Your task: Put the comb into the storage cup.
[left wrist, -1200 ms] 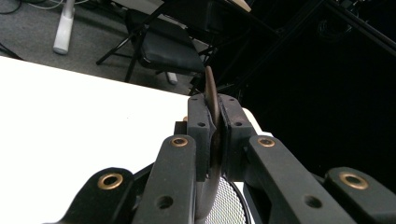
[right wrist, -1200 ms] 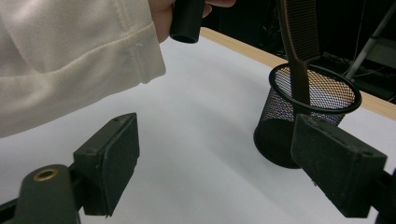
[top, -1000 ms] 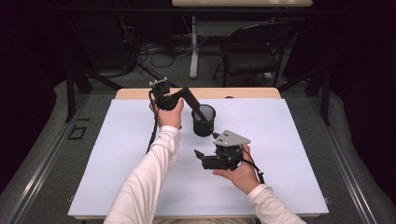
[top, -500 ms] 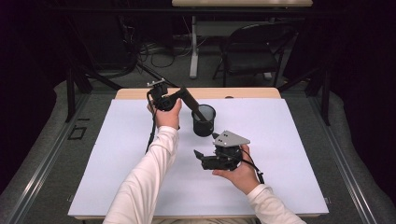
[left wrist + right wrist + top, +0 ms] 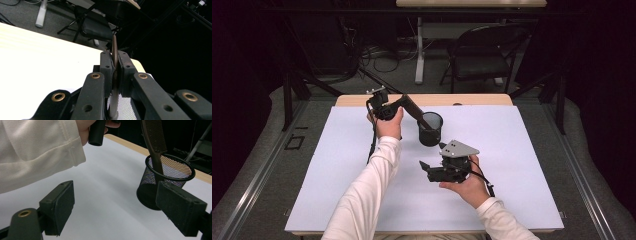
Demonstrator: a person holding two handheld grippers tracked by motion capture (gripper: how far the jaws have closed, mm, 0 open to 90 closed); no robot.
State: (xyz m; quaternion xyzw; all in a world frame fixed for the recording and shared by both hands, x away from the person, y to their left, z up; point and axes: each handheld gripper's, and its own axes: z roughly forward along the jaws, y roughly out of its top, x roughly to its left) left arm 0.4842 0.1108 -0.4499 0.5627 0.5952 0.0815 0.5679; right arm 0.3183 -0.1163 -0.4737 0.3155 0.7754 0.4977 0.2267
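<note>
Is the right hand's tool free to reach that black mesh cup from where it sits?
Probably yes. The right gripper has open fingers and only bare white table lies between it and the mesh cup. The comb, held by the left gripper, already stands inside.

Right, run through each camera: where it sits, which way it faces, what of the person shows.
High view: above the person's side, facing forward and down on the table; both forearms, left gripper, right gripper.
Left gripper view: rides that gripper, looking along jaws shut on the comb, toward a chair.
Right gripper view: behind open jaws, facing the mesh cup; a white sleeve.
Shared: comb and mesh cup.
</note>
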